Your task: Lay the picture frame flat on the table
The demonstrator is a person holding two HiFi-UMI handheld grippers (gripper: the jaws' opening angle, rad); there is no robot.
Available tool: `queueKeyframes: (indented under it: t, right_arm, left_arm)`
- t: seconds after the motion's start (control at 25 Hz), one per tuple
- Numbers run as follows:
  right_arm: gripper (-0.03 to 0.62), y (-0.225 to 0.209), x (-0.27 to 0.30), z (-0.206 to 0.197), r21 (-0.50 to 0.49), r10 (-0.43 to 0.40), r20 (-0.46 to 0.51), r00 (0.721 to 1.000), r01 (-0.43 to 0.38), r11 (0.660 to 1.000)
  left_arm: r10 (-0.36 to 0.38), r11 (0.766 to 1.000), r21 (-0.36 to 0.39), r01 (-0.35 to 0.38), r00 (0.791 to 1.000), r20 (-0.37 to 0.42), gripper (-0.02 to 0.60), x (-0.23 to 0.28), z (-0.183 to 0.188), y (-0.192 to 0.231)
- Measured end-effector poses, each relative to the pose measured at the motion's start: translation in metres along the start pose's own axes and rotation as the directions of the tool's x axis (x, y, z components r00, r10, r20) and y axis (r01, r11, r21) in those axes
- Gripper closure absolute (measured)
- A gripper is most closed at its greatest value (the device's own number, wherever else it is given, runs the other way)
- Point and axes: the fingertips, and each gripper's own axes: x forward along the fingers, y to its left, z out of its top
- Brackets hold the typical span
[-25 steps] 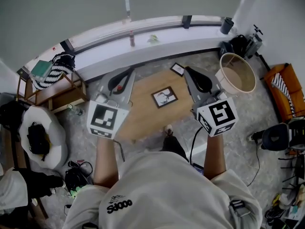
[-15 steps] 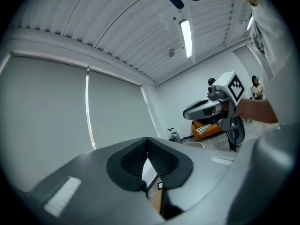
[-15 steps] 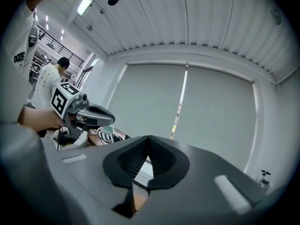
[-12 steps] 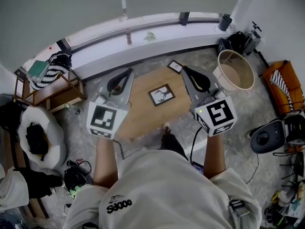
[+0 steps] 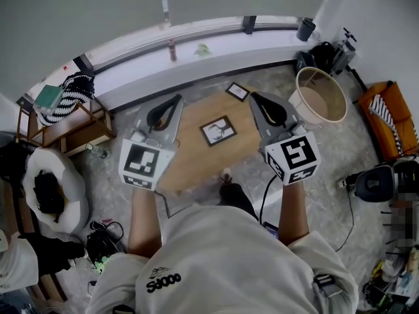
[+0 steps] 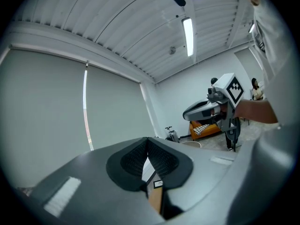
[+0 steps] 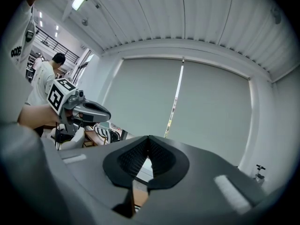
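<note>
A black picture frame [image 5: 218, 130] with a pale picture lies flat in the middle of the oval wooden table [image 5: 190, 159]. A second, smaller black frame [image 5: 237, 91] sits at the table's far end; whether it stands or lies I cannot tell. My left gripper [image 5: 169, 106] hovers high over the table's left side, jaws shut and empty [image 6: 147, 149]. On the table's right side my right gripper [image 5: 260, 103] is also held high, shut on nothing [image 7: 148, 144]. Each gripper shows in the other's view: the right gripper [image 6: 211, 109], the left gripper [image 7: 86, 110].
A round beige basket [image 5: 321, 97] stands right of the table. A wooden shelf with a striped cloth [image 5: 72, 93] and a white cushion seat [image 5: 49, 188] are at the left. A long white ledge [image 5: 196, 48] runs behind. An orange chair [image 5: 393, 120] is far right.
Both grippers stay raised and shut. The head view has drifted, so the table and the frames sit a little further left in the picture.
</note>
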Motion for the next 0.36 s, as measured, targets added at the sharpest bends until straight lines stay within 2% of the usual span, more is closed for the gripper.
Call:
queueKeyframes:
  t: [0.36]
  right_arm:
    - [0.592,-0.0072,0.0089,-0.0093,0.013,0.001,-0.016,1.000,0.000,1.000]
  left_arm:
    - [-0.002,1.000,-0.014,0.001,1.000,-0.023,0.572,0.0093,-0.0108,0.0037]
